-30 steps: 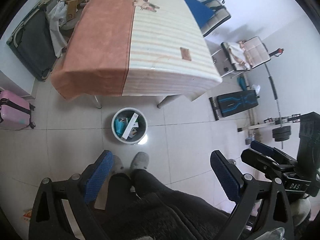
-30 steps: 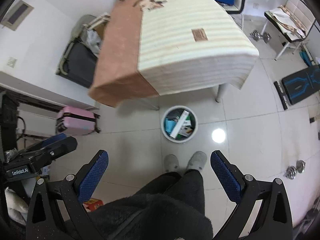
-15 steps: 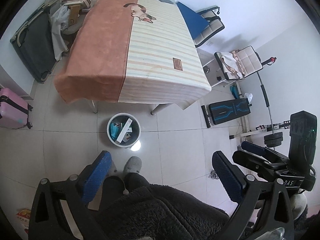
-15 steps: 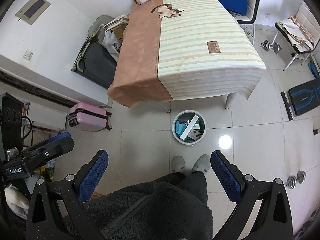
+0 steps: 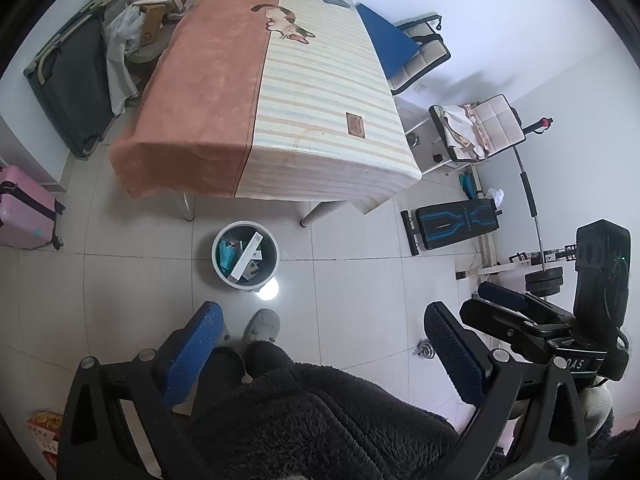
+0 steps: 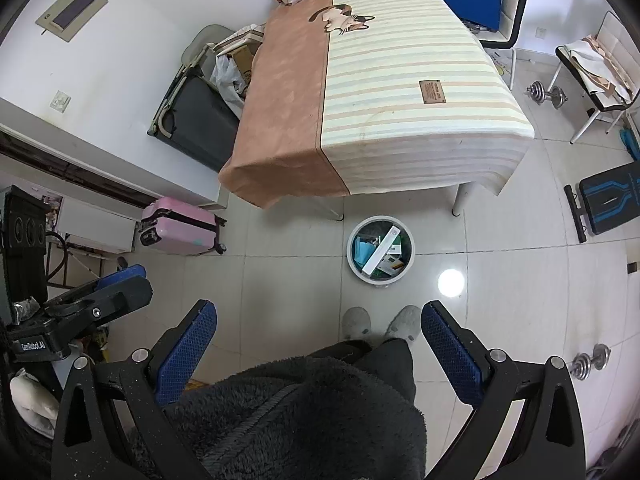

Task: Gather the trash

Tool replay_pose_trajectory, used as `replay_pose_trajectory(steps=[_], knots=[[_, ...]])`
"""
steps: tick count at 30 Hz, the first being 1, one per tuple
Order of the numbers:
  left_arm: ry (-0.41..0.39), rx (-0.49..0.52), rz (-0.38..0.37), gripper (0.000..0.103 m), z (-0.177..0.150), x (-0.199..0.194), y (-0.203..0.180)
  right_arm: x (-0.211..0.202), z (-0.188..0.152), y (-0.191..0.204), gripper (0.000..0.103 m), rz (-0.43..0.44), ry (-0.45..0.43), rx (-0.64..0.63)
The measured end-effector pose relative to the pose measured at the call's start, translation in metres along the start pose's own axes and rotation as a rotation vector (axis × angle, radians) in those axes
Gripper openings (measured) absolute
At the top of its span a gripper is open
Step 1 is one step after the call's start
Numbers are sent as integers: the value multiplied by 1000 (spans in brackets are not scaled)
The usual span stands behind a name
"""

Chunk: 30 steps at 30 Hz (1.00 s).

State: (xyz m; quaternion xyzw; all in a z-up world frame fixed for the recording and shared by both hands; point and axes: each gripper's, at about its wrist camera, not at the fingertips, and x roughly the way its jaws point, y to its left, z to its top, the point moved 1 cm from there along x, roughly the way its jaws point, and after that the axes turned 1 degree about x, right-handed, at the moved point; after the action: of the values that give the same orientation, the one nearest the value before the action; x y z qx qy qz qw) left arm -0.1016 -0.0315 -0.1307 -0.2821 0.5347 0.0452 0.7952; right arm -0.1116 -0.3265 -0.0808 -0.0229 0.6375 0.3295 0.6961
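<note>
Left gripper [image 5: 320, 354], black frame with blue pads: jaws spread wide, holding nothing. Right gripper [image 6: 320, 350], same build: jaws spread wide, holding nothing. Round white waste bin [image 5: 245, 256] on pale tiled floor [image 5: 360, 280], just off the near edge of the cloth-covered table [image 5: 280, 120]; contains a long white box [image 5: 245, 258], teal packaging and other scraps. Person's grey slippers [image 6: 356, 322] near the bin.

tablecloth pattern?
Tablecloth: plain brown left strip, cream stripes elsewhere, cat print; clearest in right wrist view.
</note>
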Motion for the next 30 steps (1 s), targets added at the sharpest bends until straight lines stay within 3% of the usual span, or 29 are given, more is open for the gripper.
replay_pose_trajectory(steps=[30], knots=[[30, -33, -16, 103, -9, 10, -8, 12, -4, 0, 103, 5, 47, 7]])
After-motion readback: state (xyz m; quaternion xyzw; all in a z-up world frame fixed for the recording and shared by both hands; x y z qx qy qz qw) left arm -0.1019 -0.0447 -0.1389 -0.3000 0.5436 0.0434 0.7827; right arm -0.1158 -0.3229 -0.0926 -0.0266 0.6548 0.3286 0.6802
